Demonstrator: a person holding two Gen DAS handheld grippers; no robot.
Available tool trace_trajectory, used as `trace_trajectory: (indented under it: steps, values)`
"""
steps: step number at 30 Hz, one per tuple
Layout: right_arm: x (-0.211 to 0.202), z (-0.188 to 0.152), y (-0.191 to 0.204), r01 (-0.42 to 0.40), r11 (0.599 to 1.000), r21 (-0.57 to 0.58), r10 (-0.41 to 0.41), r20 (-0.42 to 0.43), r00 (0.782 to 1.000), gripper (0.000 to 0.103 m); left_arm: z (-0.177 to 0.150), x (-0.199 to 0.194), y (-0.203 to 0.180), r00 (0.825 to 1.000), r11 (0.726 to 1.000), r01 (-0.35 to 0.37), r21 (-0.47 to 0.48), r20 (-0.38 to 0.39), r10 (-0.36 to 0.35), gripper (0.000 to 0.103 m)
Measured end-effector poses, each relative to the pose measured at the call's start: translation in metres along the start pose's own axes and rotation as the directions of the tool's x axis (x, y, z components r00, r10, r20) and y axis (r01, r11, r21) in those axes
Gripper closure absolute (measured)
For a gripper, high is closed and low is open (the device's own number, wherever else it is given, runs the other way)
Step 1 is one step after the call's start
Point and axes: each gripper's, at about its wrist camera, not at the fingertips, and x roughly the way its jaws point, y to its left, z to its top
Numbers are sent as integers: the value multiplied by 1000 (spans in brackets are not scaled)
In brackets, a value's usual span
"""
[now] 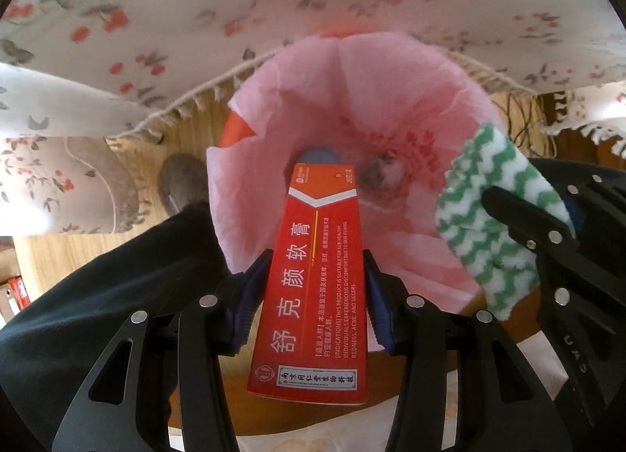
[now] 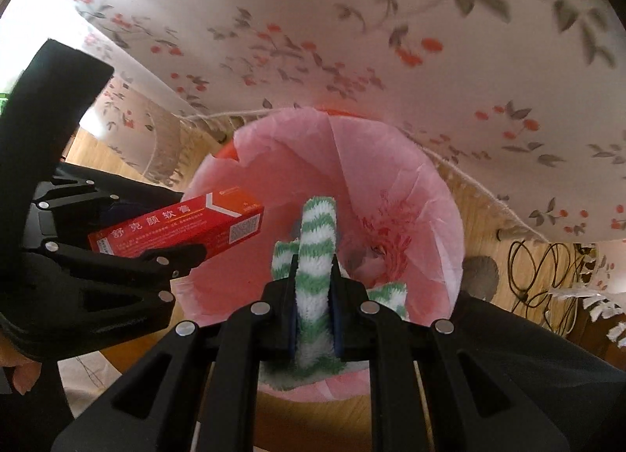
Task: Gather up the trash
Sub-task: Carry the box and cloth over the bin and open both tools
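Left wrist view: the left gripper (image 1: 317, 295) has its fingers clamped on a red ointment box (image 1: 313, 287), poised over the pink-lined bin (image 1: 391, 72). Right gripper (image 2: 313, 307) pinches a green-and-white cloth (image 2: 317, 241) above that same bin.

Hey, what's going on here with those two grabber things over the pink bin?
Someone is collecting trash with a handheld gripper in each hand. The left gripper is shut on a red ointment box, and the right gripper is shut on a green-and-white striped cloth. Both are held over the open bin lined with a pink bag, beside a floral tablecloth. Neither item has been dropped in yet.
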Motion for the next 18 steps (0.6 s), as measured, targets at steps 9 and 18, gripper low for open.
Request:
trace_trajectory:
  steps: [9,18]
  values:
    - [26,3,-6,-4,1000,9,4,-42,999,68,6,17,10,1000,999,-15,-35,-16,15,35]
    - [30,1,-5,34,999,-24,-35,-43,998,22,-2,6,11,991,992,-121,-47,47,123,35]
